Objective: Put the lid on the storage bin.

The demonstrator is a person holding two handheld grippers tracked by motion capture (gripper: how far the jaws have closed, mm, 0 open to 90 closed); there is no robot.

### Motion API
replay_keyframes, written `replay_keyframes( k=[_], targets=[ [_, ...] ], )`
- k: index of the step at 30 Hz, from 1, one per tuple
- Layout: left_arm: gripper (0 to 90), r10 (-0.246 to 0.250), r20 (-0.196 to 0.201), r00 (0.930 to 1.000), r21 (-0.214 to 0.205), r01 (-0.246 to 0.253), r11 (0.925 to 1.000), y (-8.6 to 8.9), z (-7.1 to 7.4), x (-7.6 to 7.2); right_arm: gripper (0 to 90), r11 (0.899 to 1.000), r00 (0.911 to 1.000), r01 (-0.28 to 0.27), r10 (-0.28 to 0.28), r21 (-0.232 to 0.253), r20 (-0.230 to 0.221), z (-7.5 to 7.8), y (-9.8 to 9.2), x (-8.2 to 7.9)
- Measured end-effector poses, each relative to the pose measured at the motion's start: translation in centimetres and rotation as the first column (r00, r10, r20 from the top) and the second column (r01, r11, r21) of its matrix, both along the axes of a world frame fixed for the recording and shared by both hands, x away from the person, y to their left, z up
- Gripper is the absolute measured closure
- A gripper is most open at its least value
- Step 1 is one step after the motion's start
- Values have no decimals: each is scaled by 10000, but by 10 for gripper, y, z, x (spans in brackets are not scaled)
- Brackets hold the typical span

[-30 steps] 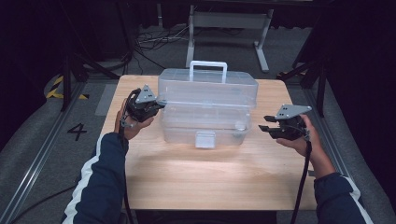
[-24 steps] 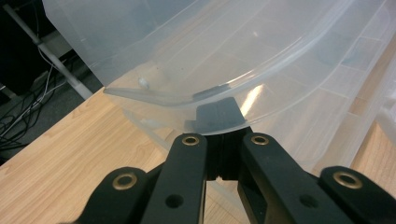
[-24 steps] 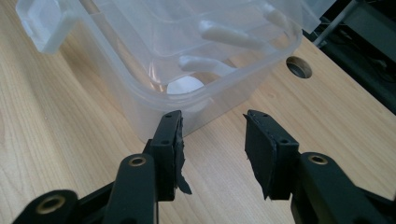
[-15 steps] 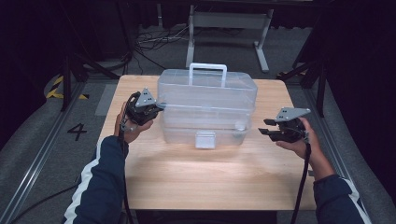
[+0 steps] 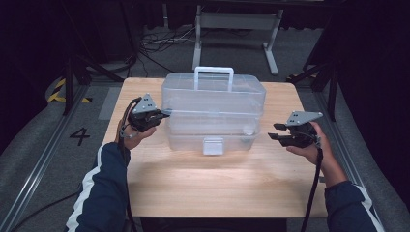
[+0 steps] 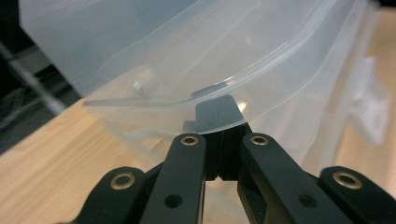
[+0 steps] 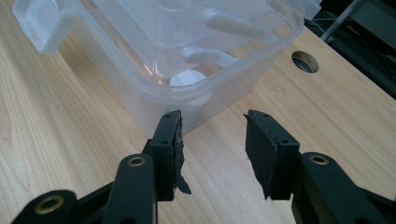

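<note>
1. Clear plastic box [image 5: 215, 113] sits mid-table [image 5: 208, 193], toward the far edge, white handle [image 5: 213, 72] up, latch [image 5: 213, 145] on the near side.
2. Left gripper [image 5: 162, 115] at the box's left end, jaws clenched on the lid rim [image 6: 154, 100].
3. Right gripper [image 5: 274, 131] just right of the box, jaws parted, nothing between them, pads clear of the wall.

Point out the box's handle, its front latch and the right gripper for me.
handle [image 5: 213, 73]: high view, top bar of the white handle.
front latch [image 5: 213, 145]: high view, middle of the flap.
right gripper [image 5: 276, 131]: high view, between its open jaw tips.
</note>
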State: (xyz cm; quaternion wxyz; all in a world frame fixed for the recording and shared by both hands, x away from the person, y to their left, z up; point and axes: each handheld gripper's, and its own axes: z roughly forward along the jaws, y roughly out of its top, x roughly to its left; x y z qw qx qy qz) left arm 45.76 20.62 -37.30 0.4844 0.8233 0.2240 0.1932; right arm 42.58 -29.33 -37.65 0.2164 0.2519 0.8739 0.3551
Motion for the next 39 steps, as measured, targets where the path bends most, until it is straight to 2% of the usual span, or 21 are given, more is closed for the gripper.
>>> replay_keyframes(
  k=[3,6,9,12,15,16,18,19,20,21,24,26,27,29,30,31,33,36,39],
  targets=[
    [899,-319,-202,9993,-97,317,9995,3,2,2,570,10000,9999,27,-27,23,-113,-1,0,1],
    [898,-870,-639,9942,-174,860,9961,6,6,6,566,10000,9999,-2,3,51,-144,-1,-1,1],
    [898,-1403,-1047,9846,-163,1393,9901,9,11,9,567,9999,9998,47,-46,102,-177,-1,-2,2],
    [895,-1664,-1516,9743,54,1691,9856,9,15,11,565,9999,9996,32,-28,166,-271,-2,-3,2],
    [893,-1854,-1995,9622,542,1998,9783,7,22,12,561,9999,9994,-5,10,167,-344,-3,-2,3],
    [893,-1854,-1995,9622,542,1998,9783,7,22,12,561,9999,9994,-5,10,167,-344,-3,-2,3],
    [890,-2373,-2716,9327,671,2643,9621,7,27,12,561,9999,9993,-3,9,171,-362,-3,-2,2],
    [883,-2403,-2786,9299,726,2698,9602,9,30,12,561,9998,9993,15,-9,174,-368,-3,-2,2],
    [872,-2088,-2719,9394,917,2413,9661,12,31,10,561,9998,9992,46,-38,207,-388,-3,-2,2],
    [871,-2088,-2719,9394,917,2413,9661,12,31,10,561,9998,9992,46,-38,207,-388,-3,-2,2],
    [869,-1476,-2395,9596,1006,1757,9793,18,28,5,561,9997,9991,12,-3,233,-413,-4,-2,3],
    [866,-1277,-2225,9665,927,1514,9841,22,25,2,561,9997,9991,-15,25,228,-422,-4,-1,3],
    [868,-1010,-2137,9717,968,1240,9876,24,23,0,561,9997,9991,-19,29,226,-413,-4,-1,3],
    [872,-918,-2127,9728,925,1136,9892,26,19,-1,561,9998,9991,-42,50,205,-416,-4,0,4],
    [871,-677,-2080,9758,1039,909,9904,26,16,-3,561,9998,9990,-60,69,213,-442,-4,1,4],
    [874,-682,-2050,9764,1095,921,9897,26,14,-4,561,9998,9992,-88,94,166,-390,-4,2,3],
    [874,-350,-1895,9813,1260,596,9902,26,12,-6,562,9997,9992,-139,146,185,-378,-3,3,3],
    [876,-199,-1815,9832,1190,421,9920,28,10,-9,562,9997,9991,-170,177,181,-388,-4,3,3],
    [886,-83,-1558,9878,849,217,9962,32,11,-15,562,9996,9991,-175,184,231,-379,-3,3,2]
  ],
)
